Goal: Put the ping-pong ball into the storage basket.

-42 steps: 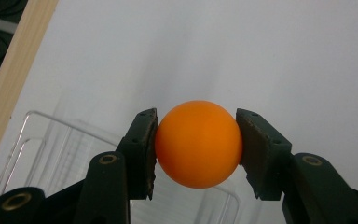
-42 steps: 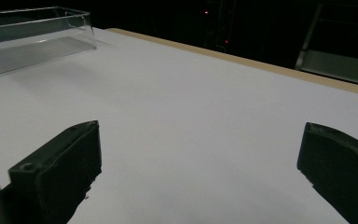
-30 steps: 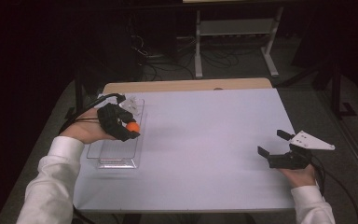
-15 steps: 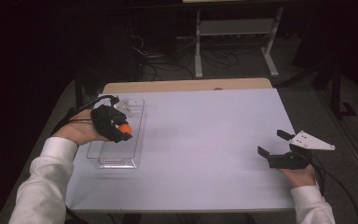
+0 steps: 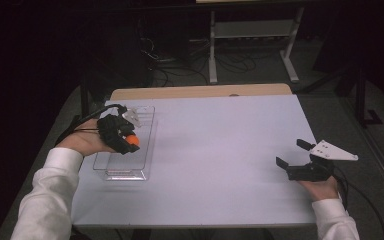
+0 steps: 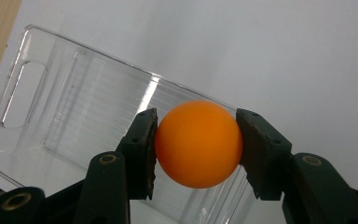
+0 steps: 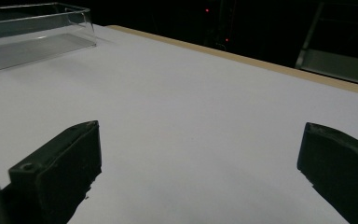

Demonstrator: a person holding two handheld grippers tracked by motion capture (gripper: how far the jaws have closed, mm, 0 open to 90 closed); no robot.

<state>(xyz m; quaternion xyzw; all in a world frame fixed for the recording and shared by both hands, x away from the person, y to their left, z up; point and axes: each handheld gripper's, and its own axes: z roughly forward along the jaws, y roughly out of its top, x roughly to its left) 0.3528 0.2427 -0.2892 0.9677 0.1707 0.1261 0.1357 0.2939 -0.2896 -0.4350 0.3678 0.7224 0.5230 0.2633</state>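
An orange ball [image 6: 198, 143] is pinched between the two black jaws of my left gripper [image 6: 196, 140], which is shut on it. In the high view that gripper [image 5: 125, 141] hangs over the clear plastic tray [image 5: 111, 160] at the table's left, the orange ball [image 5: 131, 140] showing at its tip. The tray [image 6: 51, 116] lies below the ball and holds nothing that I can see. My right gripper [image 5: 294, 154] rests low at the table's right side, open, with only bare white tabletop between its jaws [image 7: 200, 163].
The white table [image 5: 220, 145] has a wooden strip [image 5: 200, 92] along its far edge. A corner of the clear tray [image 7: 37, 28] shows far left in the right gripper view. Beyond the table stand a metal frame [image 5: 252, 35] and cables on a dark floor.
My left gripper has shifted left and slightly back over the tray, still holding the orange ball. The right gripper has stayed where it was.
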